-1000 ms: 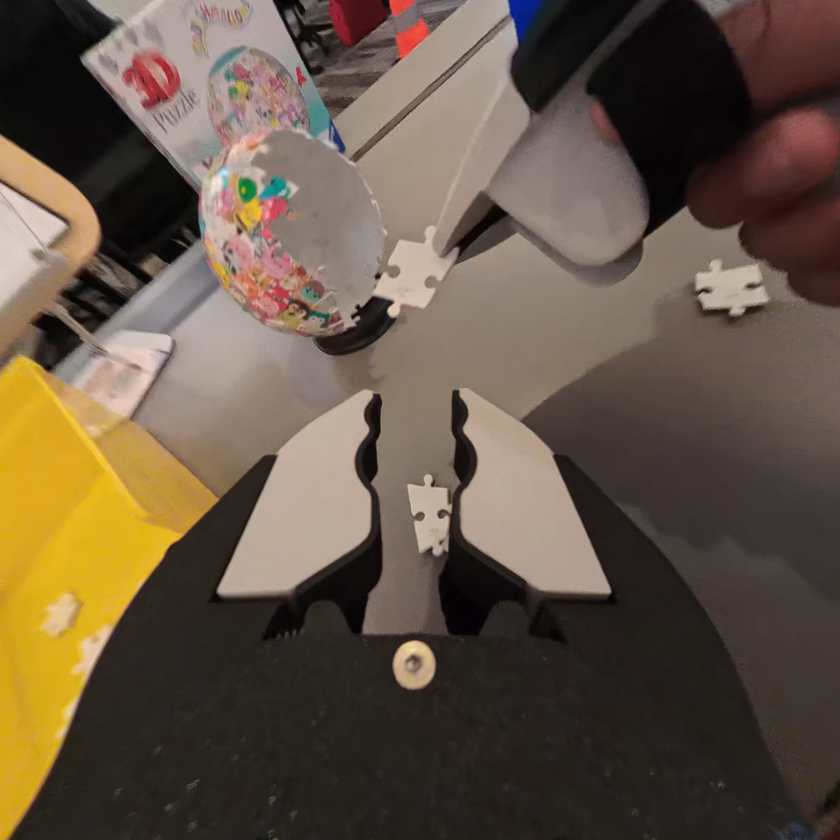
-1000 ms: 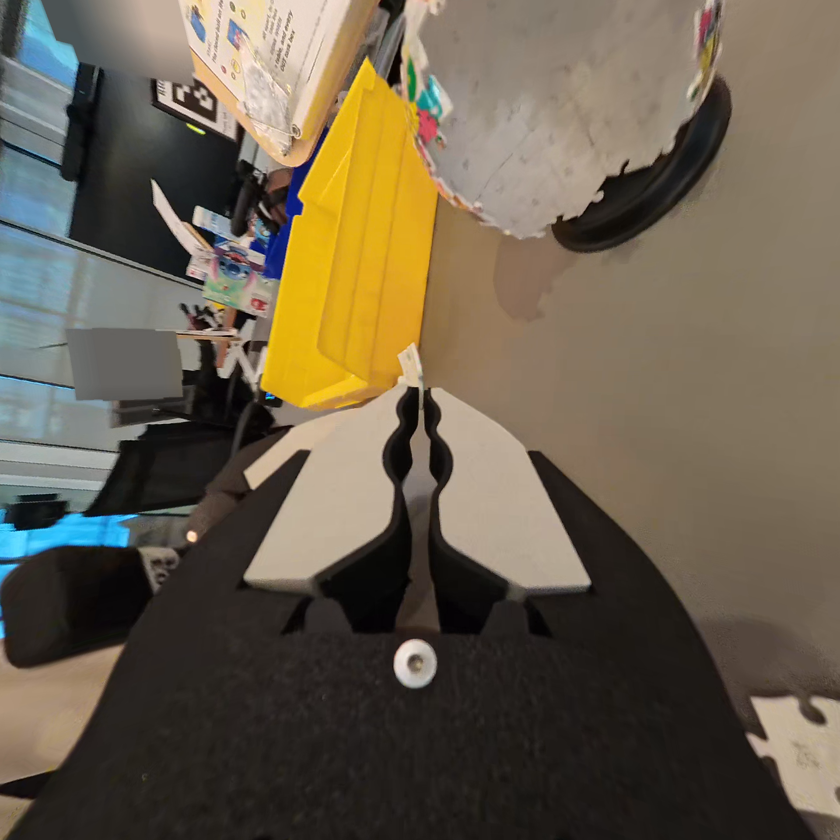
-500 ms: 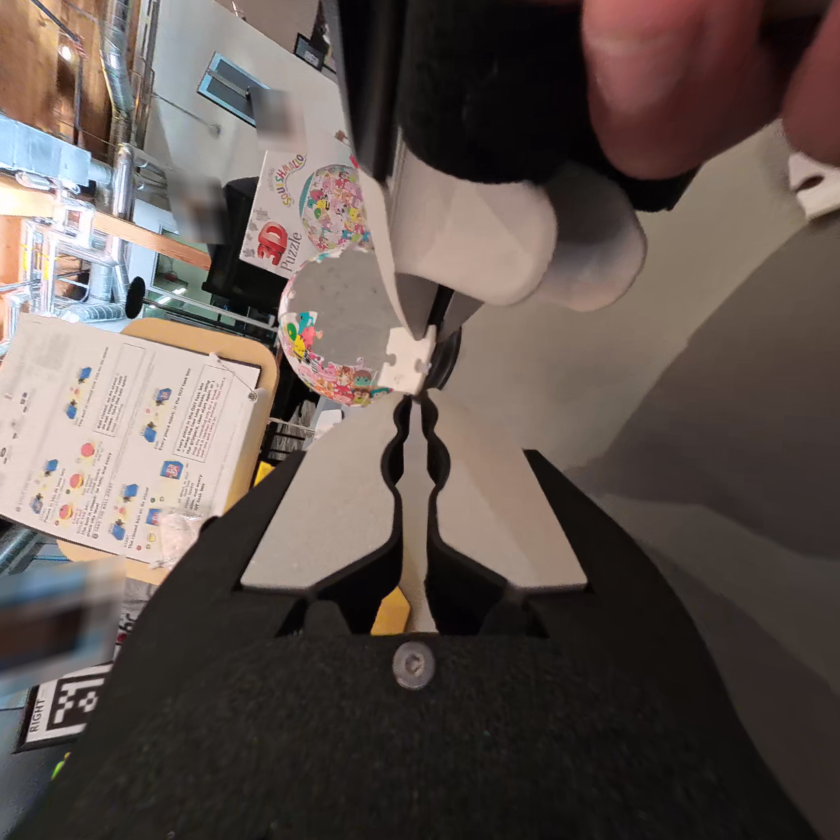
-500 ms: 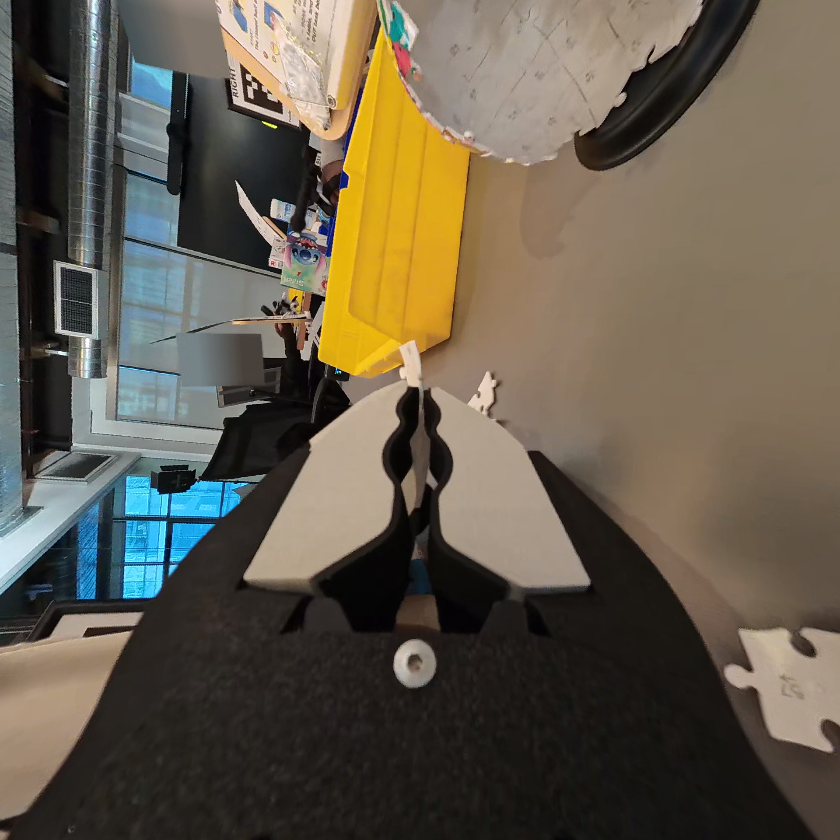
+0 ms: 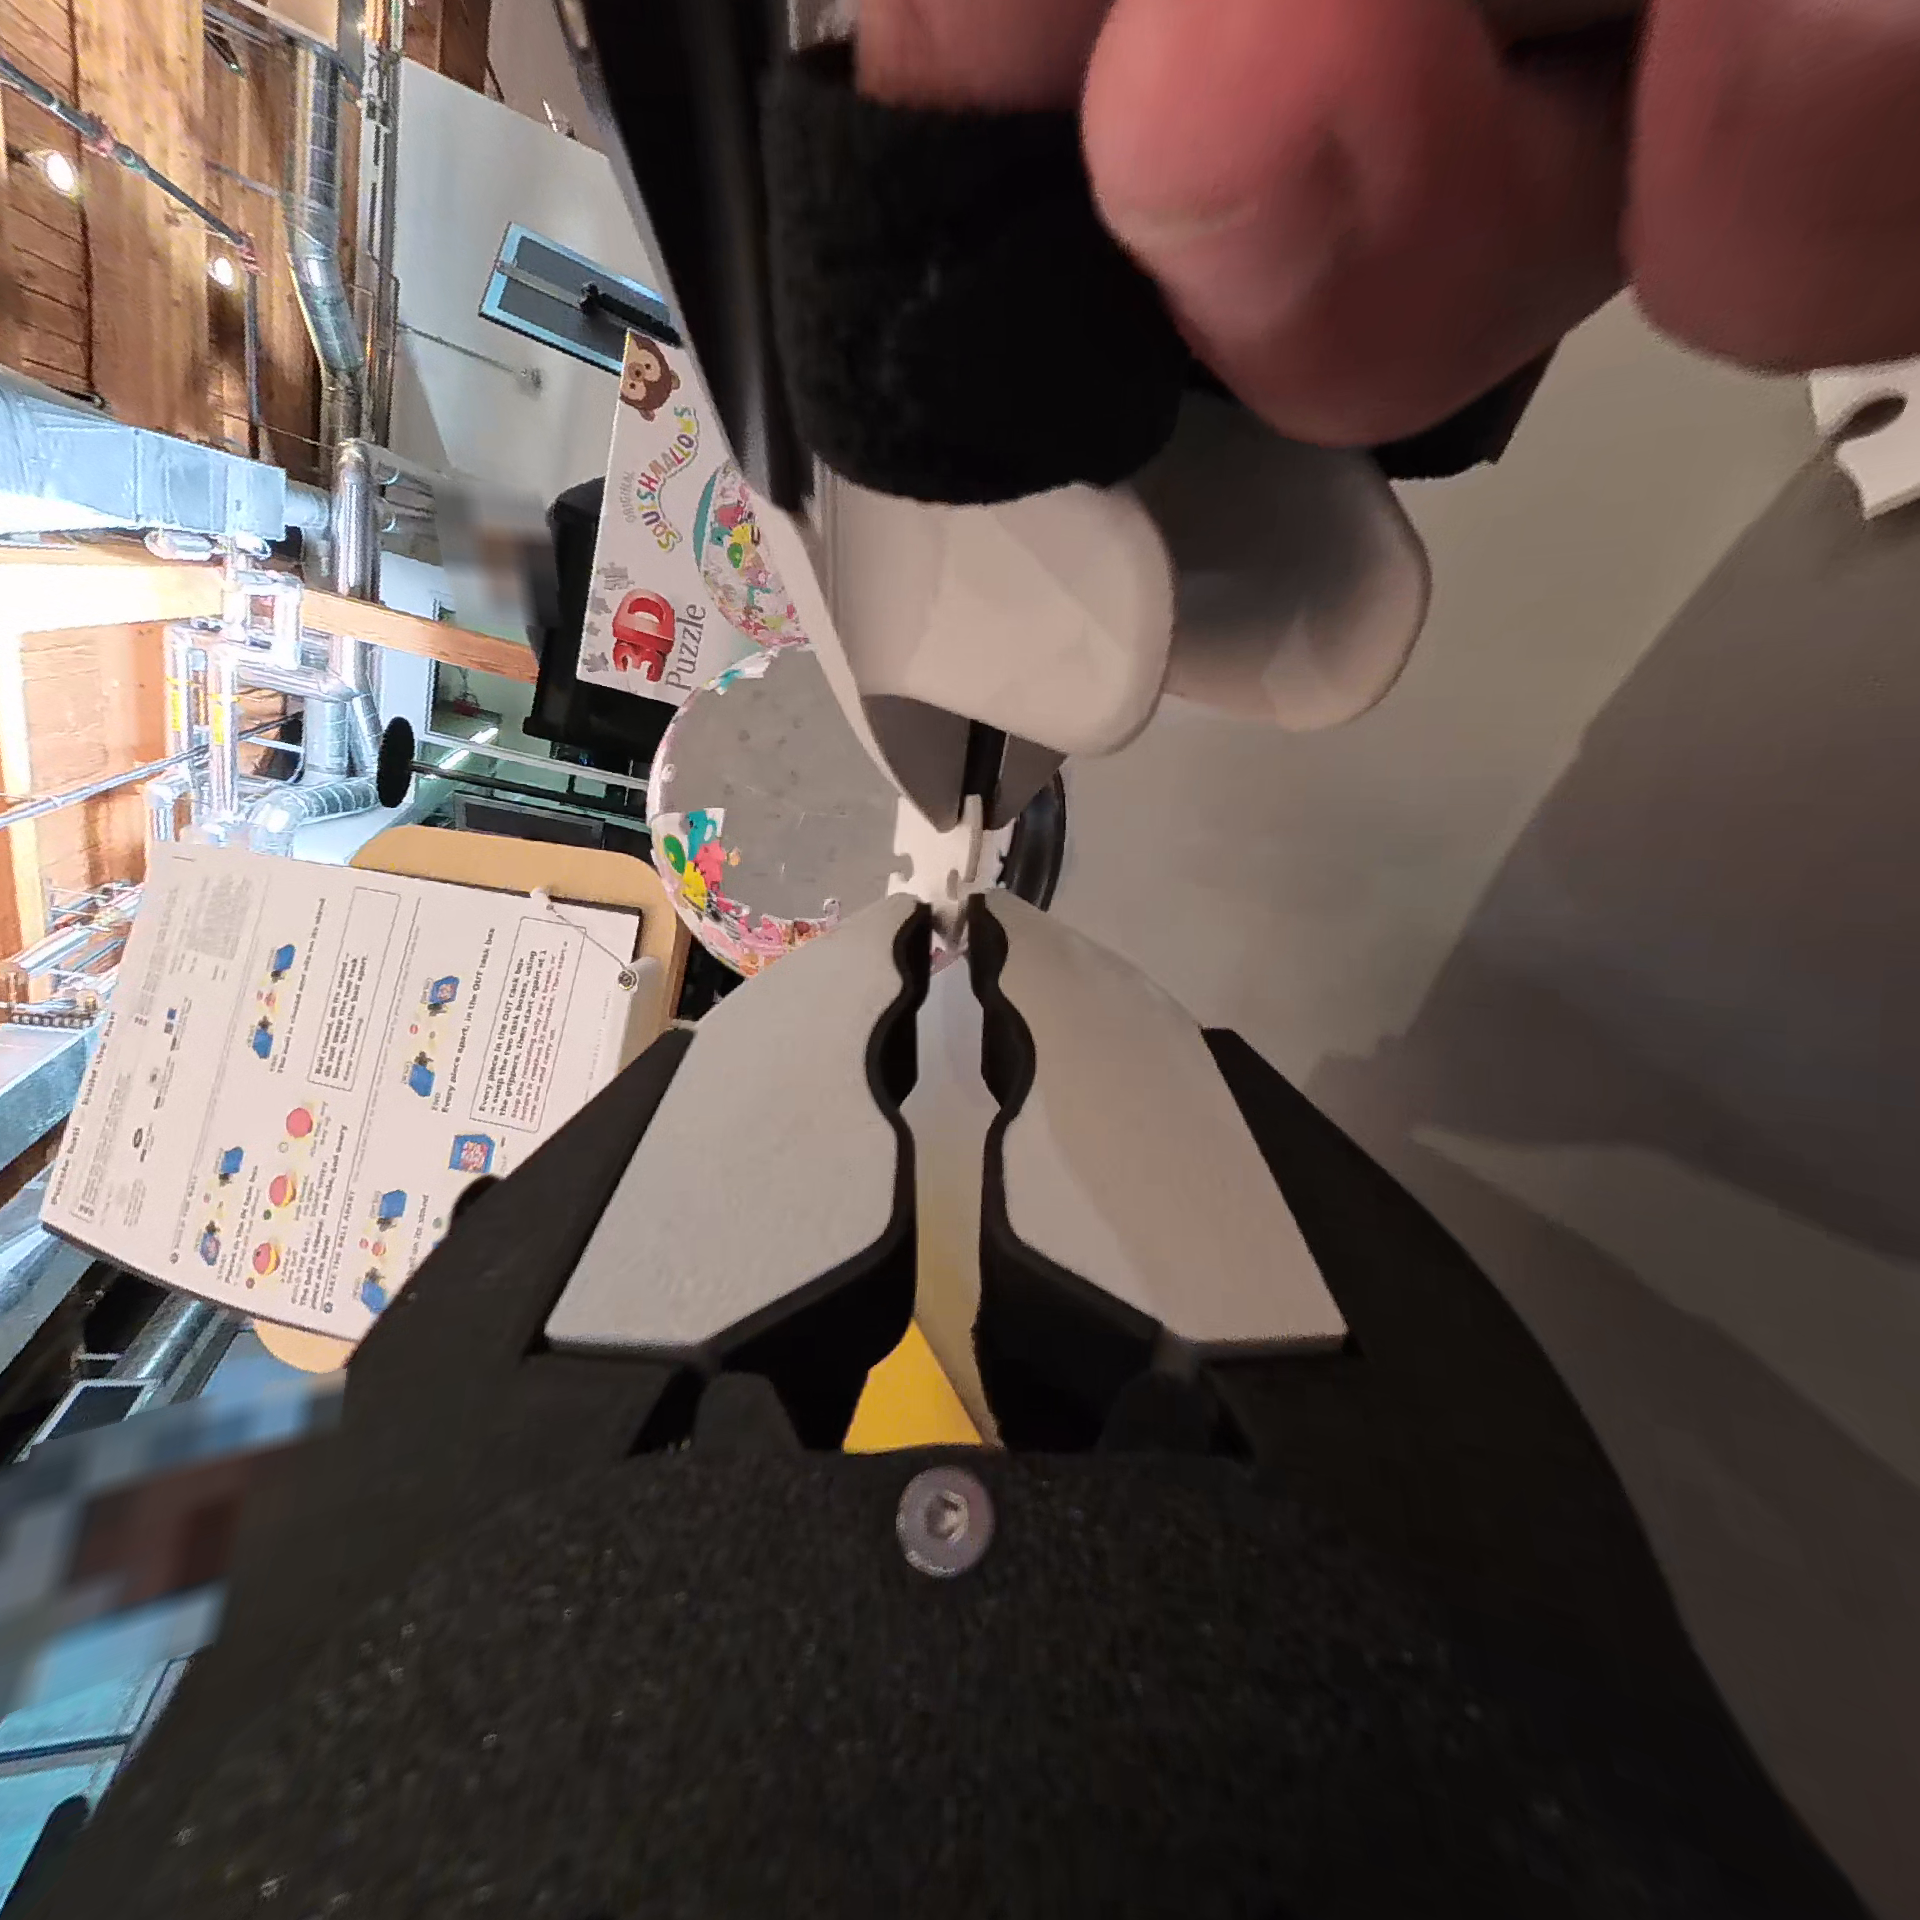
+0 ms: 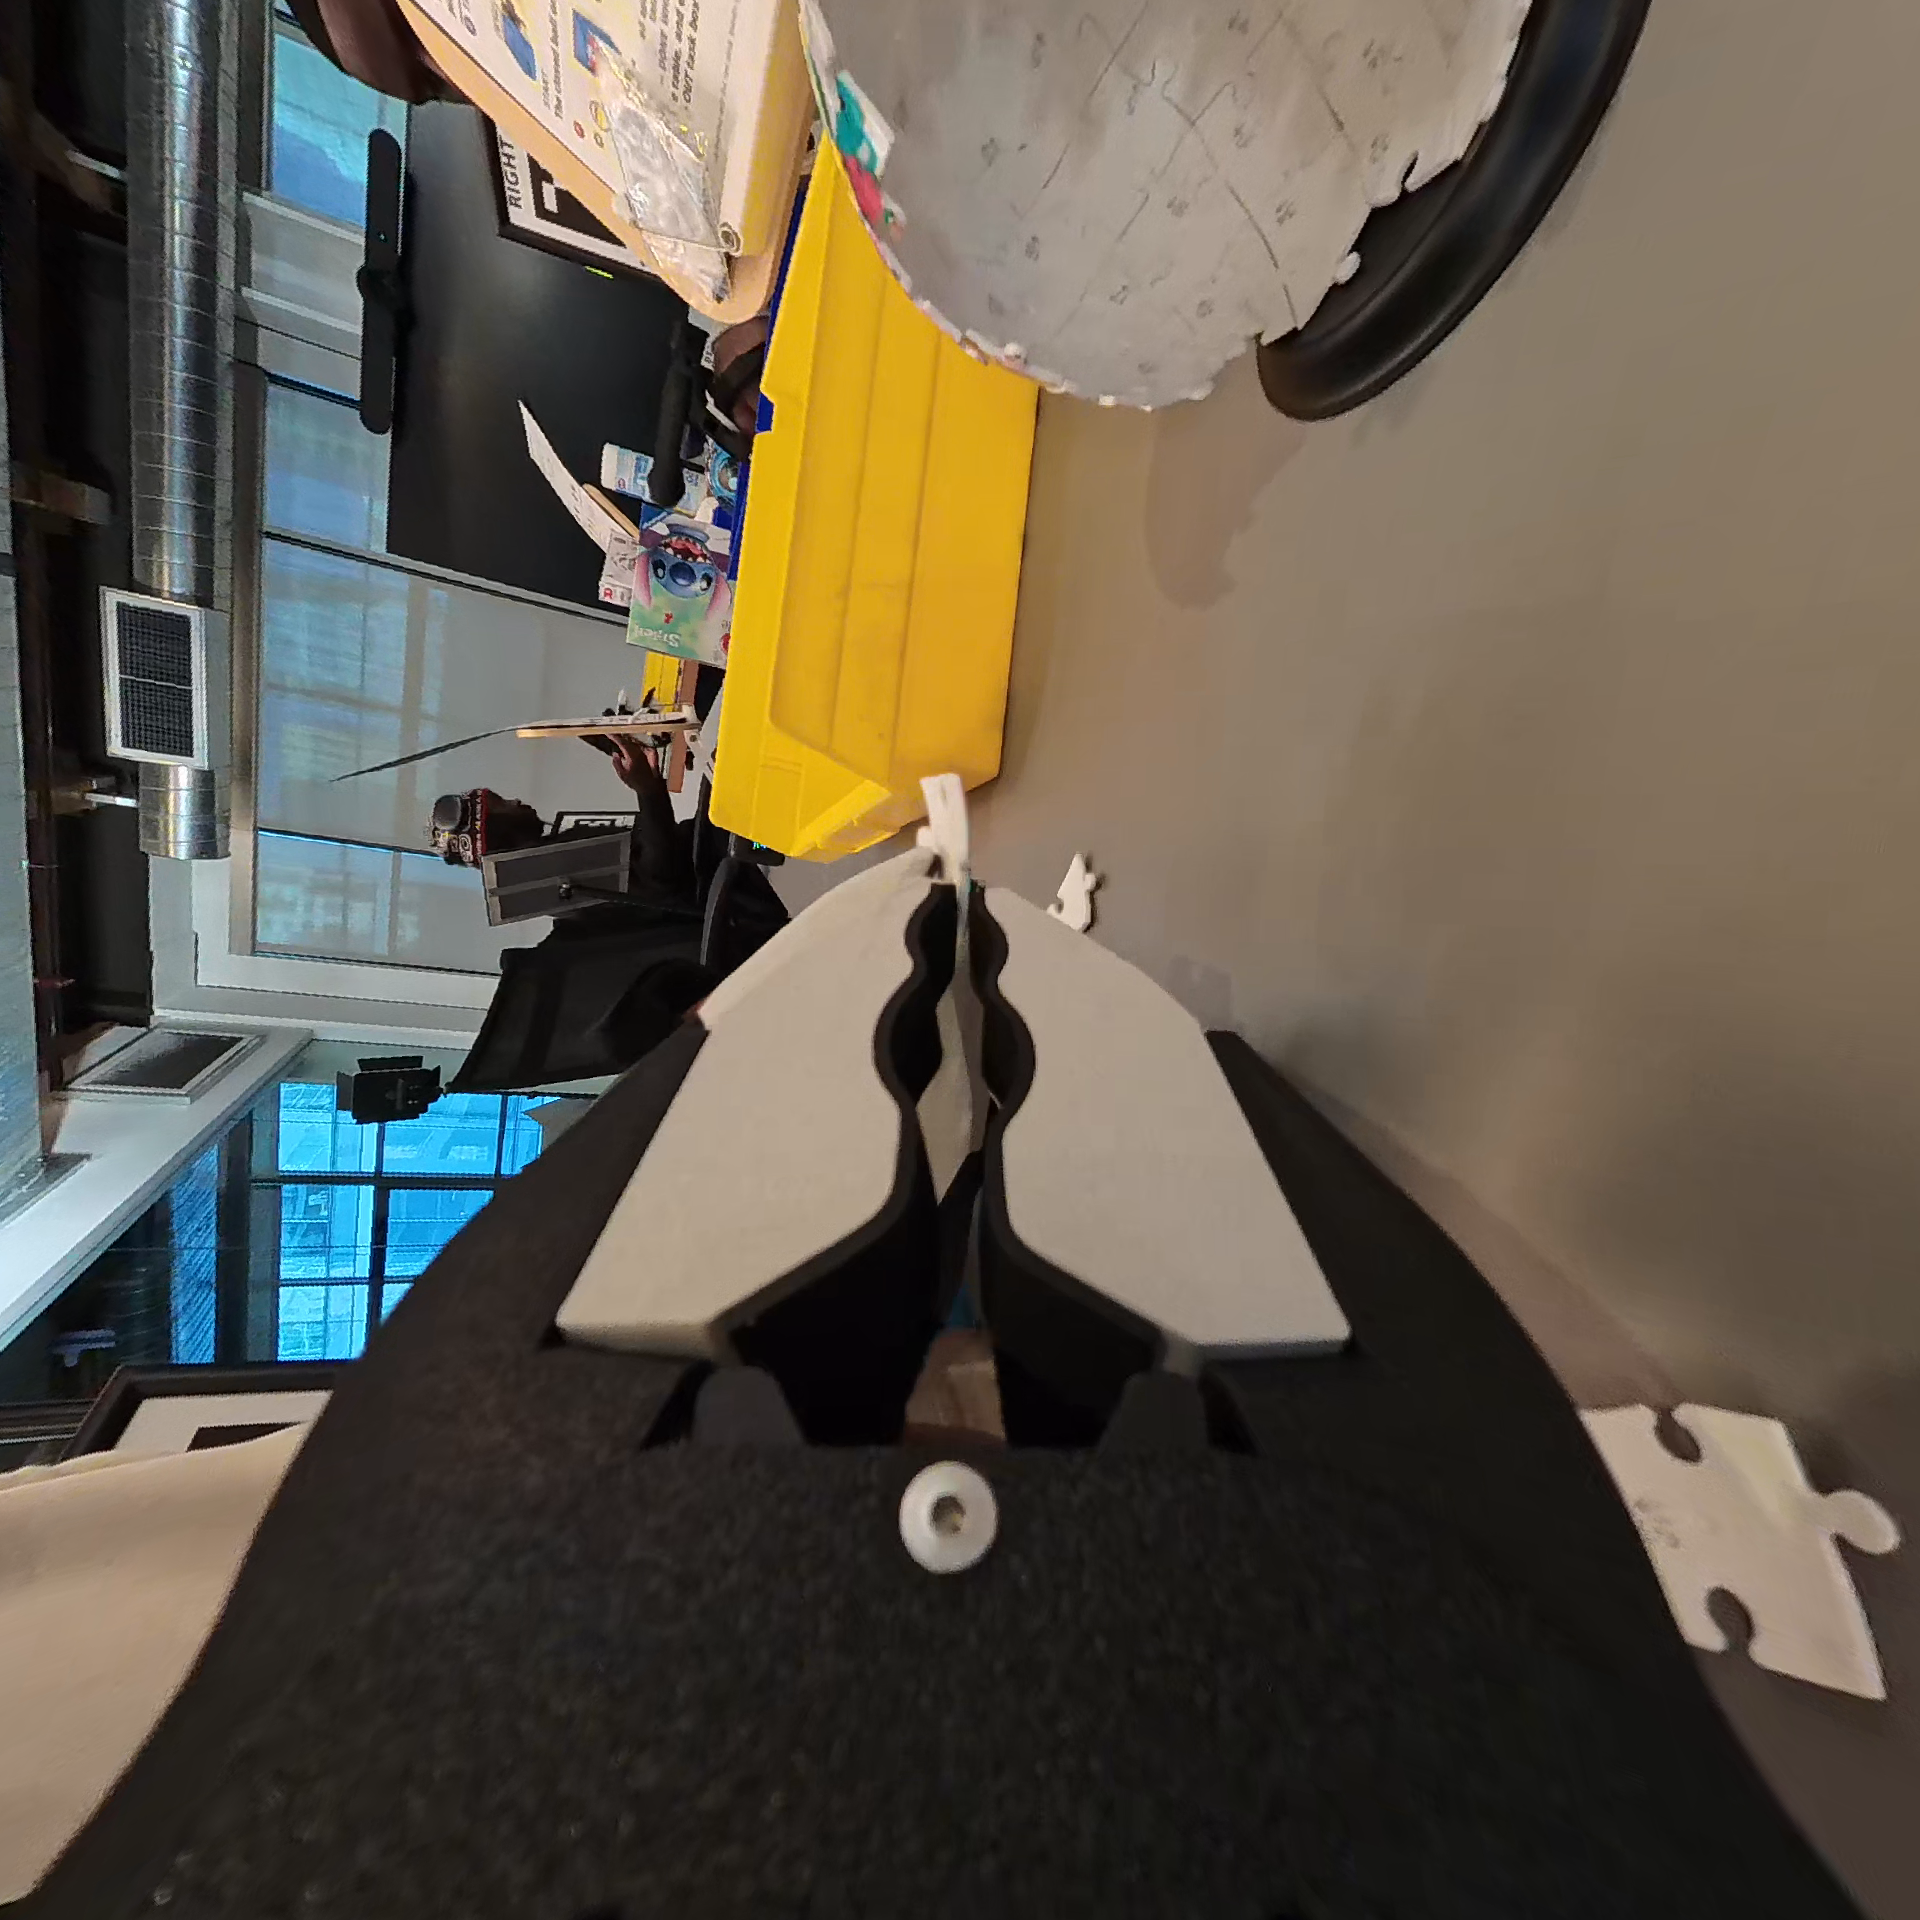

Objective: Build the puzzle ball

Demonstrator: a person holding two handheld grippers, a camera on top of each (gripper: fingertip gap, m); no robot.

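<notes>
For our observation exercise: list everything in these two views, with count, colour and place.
puzzle ball: one, part-built, grey inside, colourful outside, on the stand
stand: one, black, on the table
held piece: one, white, in the right gripper's tips
loose pieces: two, white, on the table
bin: one, yellow, beside the ball
puzzle box: one, mostly white, behind the ball
instruction sheet: one, white, on a tan board
table: one, grey
left gripper: one, black and grey, shut, tips by the held piece
right gripper: one, black and grey, shut on the held piece
hand: one, around the right gripper

Both wrist views rolled sideways, close — sharing the half-built ball (image 5: 774,821) (image 6: 1122,177).
</notes>
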